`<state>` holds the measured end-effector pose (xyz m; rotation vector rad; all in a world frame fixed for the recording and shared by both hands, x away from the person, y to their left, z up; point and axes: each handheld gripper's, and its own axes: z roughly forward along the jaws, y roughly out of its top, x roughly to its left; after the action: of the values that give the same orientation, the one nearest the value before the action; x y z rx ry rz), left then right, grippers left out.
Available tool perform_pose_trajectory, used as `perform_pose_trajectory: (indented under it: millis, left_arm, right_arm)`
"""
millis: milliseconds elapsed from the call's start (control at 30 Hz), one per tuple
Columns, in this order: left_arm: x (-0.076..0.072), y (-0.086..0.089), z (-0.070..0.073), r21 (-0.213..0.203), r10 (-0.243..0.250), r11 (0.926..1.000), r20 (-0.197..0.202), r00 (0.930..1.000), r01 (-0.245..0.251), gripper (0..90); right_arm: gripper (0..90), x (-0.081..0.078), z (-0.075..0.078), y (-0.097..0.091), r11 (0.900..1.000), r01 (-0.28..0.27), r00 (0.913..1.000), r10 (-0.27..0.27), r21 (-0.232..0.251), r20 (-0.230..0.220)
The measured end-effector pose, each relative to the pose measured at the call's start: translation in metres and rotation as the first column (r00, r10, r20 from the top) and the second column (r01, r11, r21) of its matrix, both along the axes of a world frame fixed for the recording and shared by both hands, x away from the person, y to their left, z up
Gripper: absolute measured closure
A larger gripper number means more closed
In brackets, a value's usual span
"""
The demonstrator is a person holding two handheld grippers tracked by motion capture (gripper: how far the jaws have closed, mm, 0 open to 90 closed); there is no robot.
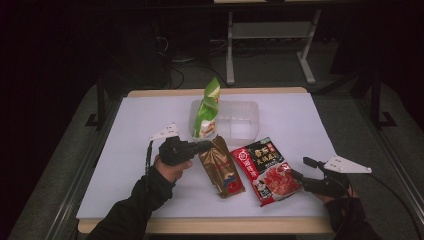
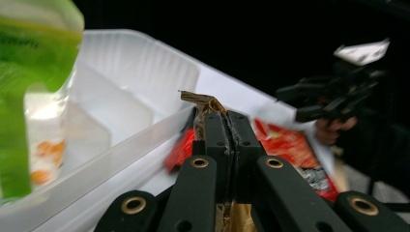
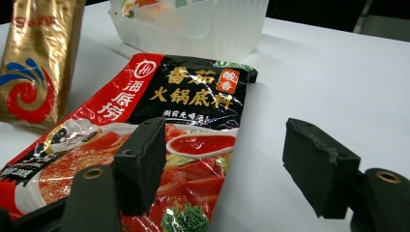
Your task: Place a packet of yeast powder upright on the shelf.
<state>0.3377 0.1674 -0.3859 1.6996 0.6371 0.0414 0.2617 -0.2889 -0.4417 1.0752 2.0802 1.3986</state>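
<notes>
Green packet [image 1: 207,110] upright in clear plastic tray [image 1: 240,122]; red-black sauce packet [image 1: 265,170] flat on white table [image 1: 300,120].

Black grippers [image 1: 192,149] with brass screws, grey plates, dark sleeves.

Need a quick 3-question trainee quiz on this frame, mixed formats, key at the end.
1. True or false: the left tool is shut on the top edge of the gold packet.
2. Which item stands upright in the clear plastic bin? A) green bag B) red packet C) gold packet
3. Fill in: the right tool is ____, one jaw over the red packet's edge, the other over the white table cover.

Key: 1 true. 2 A. 3 open.
</notes>
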Motion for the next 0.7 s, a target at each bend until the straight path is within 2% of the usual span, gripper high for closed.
perform_pose_trajectory:
  millis: [33,200,467,633,700]
  left_arm:
    - [-0.001,0.001,0.002,-0.021,-0.007,0.9998,-0.003,1.0000,0.007,88.7]
    - [-0.004,0.004,0.010,-0.054,0.005,0.9985,0.012,0.9999,-0.004,88.6]
    - [-0.007,0.008,0.018,-0.075,0.020,0.9970,0.044,0.9988,-0.016,88.7]
    - [-0.006,0.007,0.023,-0.074,0.028,0.9970,0.067,0.9974,-0.023,88.7]
    - [-0.005,0.007,0.025,-0.088,0.035,0.9958,0.071,0.9969,-0.028,88.8]
  right_arm:
    - [31.4,0.000,0.000,0.000,1.0000,0.000,1.0000,0.000,0.001,0.000]
    - [31.4,0.000,0.000,-0.001,0.9999,0.002,1.0000,-0.002,0.011,0.000]
    - [31.2,0.000,0.000,-0.001,0.9999,0.001,1.0000,-0.001,0.011,0.006]
    - [31.2,0.001,0.000,-0.001,0.9999,0.002,1.0000,-0.002,0.013,0.006]
    - [31.2,0.001,0.000,-0.001,0.9999,0.003,1.0000,-0.004,0.013,0.008]
